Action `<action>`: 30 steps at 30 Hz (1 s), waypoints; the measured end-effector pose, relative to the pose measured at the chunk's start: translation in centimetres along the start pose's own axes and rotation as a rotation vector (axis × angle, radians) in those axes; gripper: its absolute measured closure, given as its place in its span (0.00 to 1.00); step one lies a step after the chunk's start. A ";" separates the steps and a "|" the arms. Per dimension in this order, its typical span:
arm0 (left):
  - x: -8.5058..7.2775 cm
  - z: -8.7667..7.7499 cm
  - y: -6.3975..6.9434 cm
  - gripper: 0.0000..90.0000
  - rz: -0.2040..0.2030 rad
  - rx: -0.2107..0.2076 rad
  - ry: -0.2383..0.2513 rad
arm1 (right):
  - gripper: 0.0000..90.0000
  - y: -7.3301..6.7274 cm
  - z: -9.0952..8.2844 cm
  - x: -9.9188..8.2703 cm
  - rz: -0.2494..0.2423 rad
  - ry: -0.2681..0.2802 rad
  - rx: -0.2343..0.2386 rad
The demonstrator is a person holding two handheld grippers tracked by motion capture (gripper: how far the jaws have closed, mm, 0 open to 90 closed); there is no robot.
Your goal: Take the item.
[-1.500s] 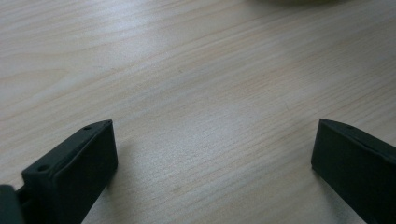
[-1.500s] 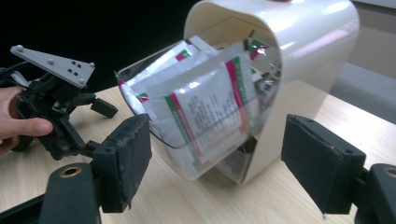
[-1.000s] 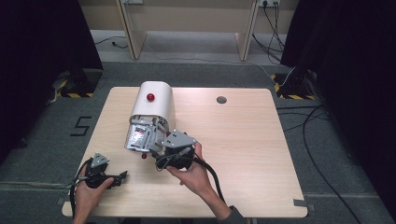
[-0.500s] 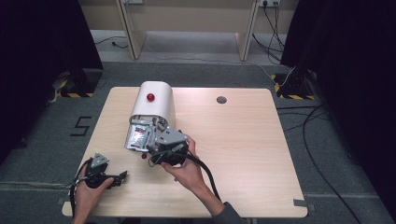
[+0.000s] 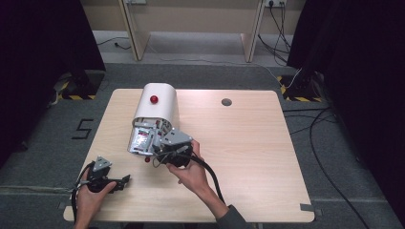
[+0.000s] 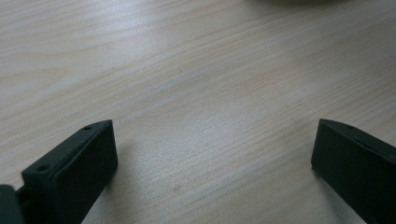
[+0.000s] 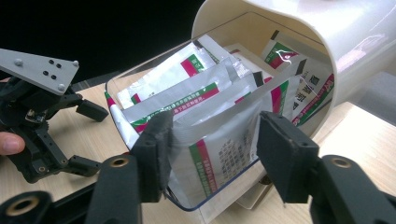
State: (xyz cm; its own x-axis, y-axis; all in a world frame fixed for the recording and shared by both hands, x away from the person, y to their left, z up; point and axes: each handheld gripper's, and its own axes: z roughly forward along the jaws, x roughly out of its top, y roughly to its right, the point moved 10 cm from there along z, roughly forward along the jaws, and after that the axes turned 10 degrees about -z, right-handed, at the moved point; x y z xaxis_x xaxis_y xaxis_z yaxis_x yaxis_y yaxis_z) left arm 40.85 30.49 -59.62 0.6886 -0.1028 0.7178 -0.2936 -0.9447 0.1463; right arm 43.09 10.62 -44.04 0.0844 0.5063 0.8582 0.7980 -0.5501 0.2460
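At the table's (image 5: 248, 143) near-left corner the left gripper (image 5: 125, 180) rests idle, jaws spread wide over bare wood, holding nothing. To its right a white dispenser (image 5: 155, 102) lies on its side with a clear drawer (image 7: 140, 77) full of sachets (image 7: 205, 93) pulled out toward the person. The right gripper (image 7: 212, 140) is at the drawer's mouth, jaws parted on either side of the front sachet (image 7: 219, 154), not yet pinching. This looks like the approach for picking one sachet; next, the jaws should close on that one alone, then draw it out.
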 end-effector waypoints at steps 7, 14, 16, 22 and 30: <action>0.0 0.0 0.0 0.00 0.000 0.000 0.000 | 0.63 0.2 0.2 -0.2 -0.002 -0.015 0.002; 0.0 0.0 0.0 0.00 0.002 0.001 -0.002 | 0.86 0.7 0.1 0.0 -0.024 0.012 -0.017; 0.0 0.0 0.0 0.00 0.002 0.001 -0.002 | 0.91 0.8 0.1 0.1 -0.022 0.030 -0.010; 0.0 0.0 0.0 0.00 0.002 0.000 -0.002 | 0.97 0.4 -0.8 0.7 -0.040 0.081 0.000; 0.0 -0.1 0.0 0.00 0.000 0.001 -0.001 | 0.98 -0.2 -2.6 1.8 -0.073 0.129 0.029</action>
State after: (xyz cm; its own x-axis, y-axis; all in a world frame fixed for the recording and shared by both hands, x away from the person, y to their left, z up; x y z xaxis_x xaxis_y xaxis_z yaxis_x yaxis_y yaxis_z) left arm 40.79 30.53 -59.61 0.6891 -0.1032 0.7173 -0.2930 -0.9450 0.1455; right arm 41.54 9.93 -41.32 -0.0504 0.4540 0.8896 0.8161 -0.4947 0.2987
